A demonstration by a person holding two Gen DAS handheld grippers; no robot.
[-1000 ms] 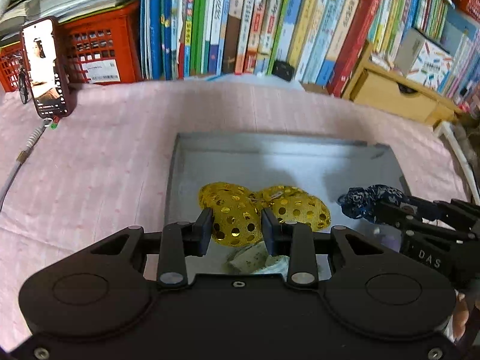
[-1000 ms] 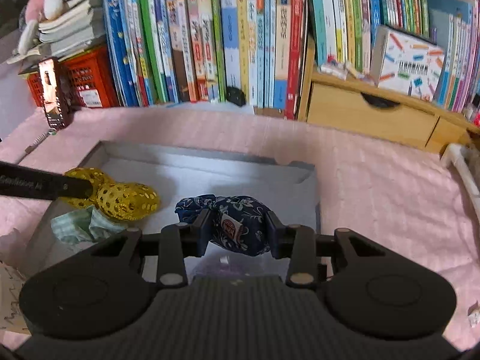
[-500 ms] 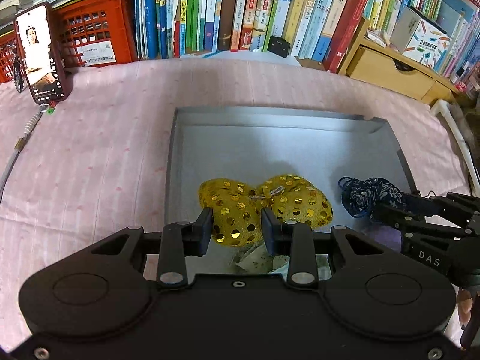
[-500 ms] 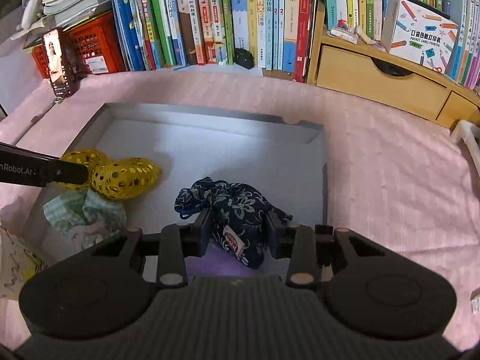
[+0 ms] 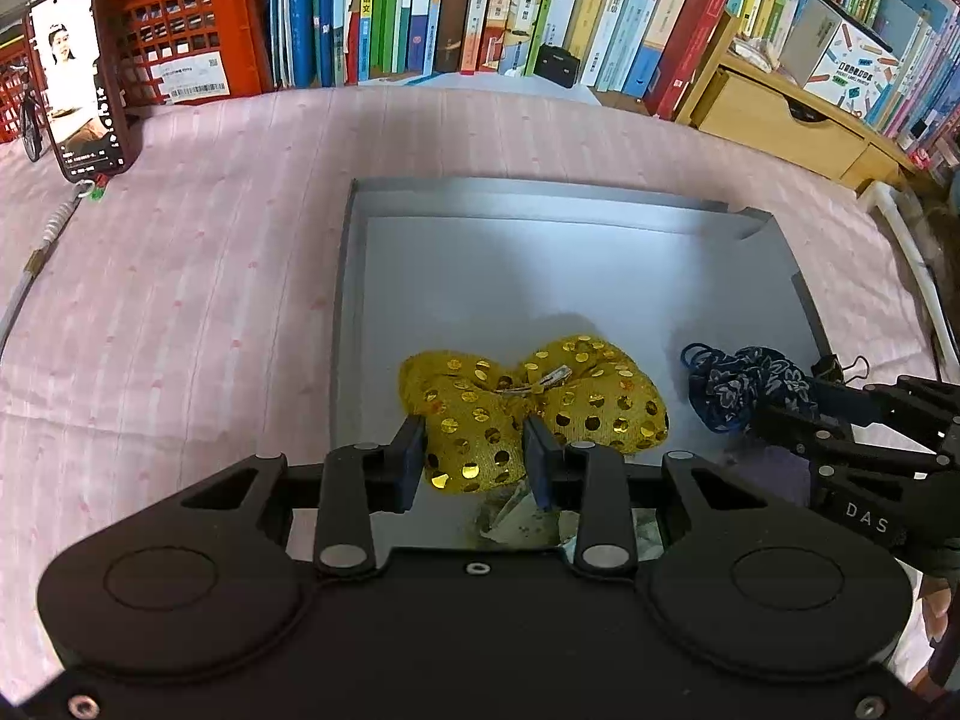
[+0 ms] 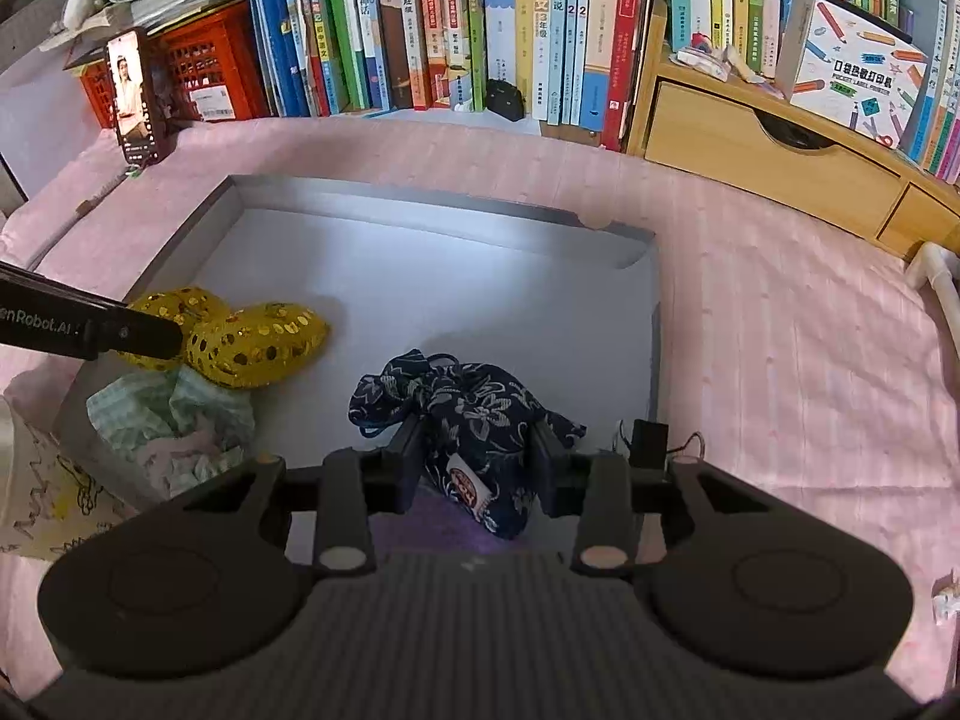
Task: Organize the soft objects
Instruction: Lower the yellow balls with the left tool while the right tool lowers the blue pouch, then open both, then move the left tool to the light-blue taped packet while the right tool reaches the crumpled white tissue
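Moved since earlier: both pouches are seen brought lower, closer to the box floor.
Box: grey tray laid on the pink-covered surface.
Gold pouch: sequinned bag pinched by the left hand-held gripper, near-left of the box.
Blue pouch: floral bag squeezed by the right hand-held gripper, near-right.

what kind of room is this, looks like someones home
Probably a home study or child's bedroom: a long row of books, a wooden drawer unit, and a pink cloth under the grey tray.
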